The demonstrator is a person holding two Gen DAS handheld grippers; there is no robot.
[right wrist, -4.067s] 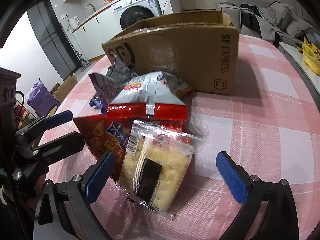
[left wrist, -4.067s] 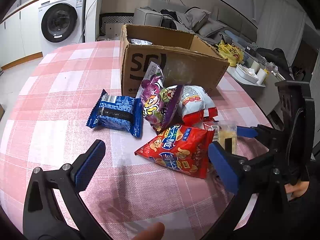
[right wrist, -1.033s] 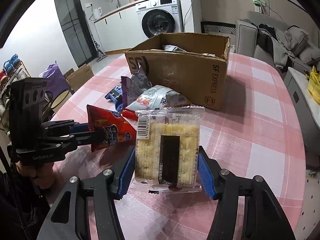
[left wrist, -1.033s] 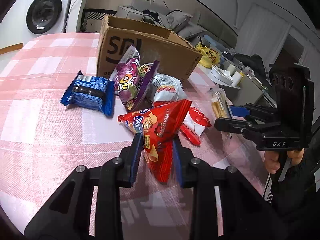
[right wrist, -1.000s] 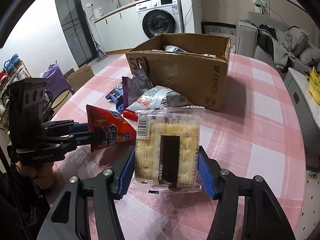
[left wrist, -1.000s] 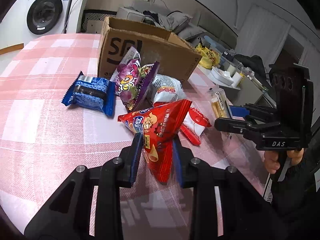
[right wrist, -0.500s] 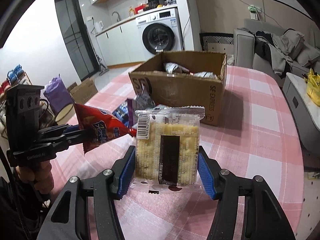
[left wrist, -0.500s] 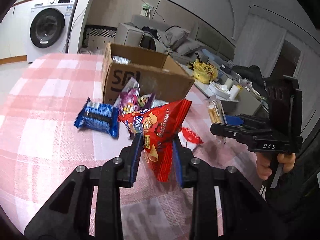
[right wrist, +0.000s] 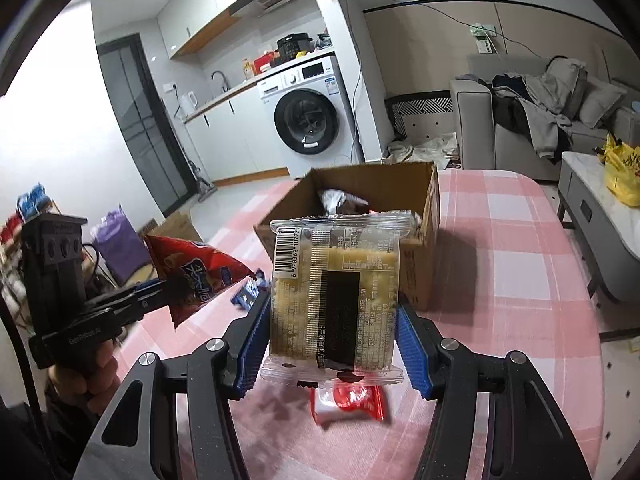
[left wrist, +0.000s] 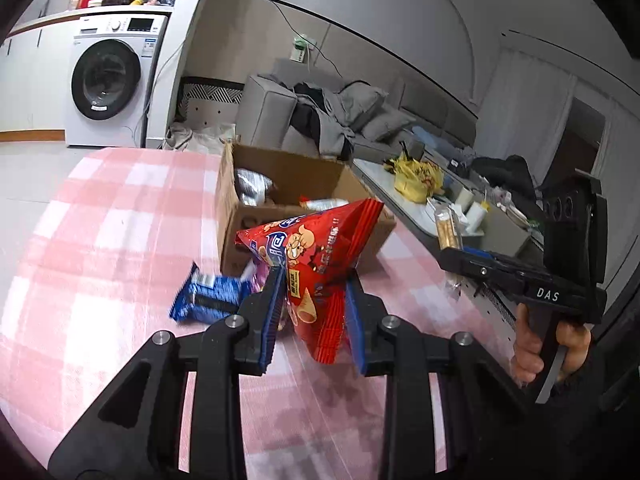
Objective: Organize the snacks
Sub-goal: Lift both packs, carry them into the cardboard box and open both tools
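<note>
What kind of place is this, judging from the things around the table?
Most likely a small flat with an open kitchen and living area. A washing machine stands under a kitchen counter with a sink tap, and a grey sofa piled with clothes is beside the table with the pink checked cloth.

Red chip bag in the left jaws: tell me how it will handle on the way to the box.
The red chip bag looks puffy and light, probably crushable. Its glossy film may slip, and its unsupported corners could flop.

A: What was changed?
B: Red chip bag and clear cracker pack were gripped, then lifted off the table toward the cardboard box.
</note>
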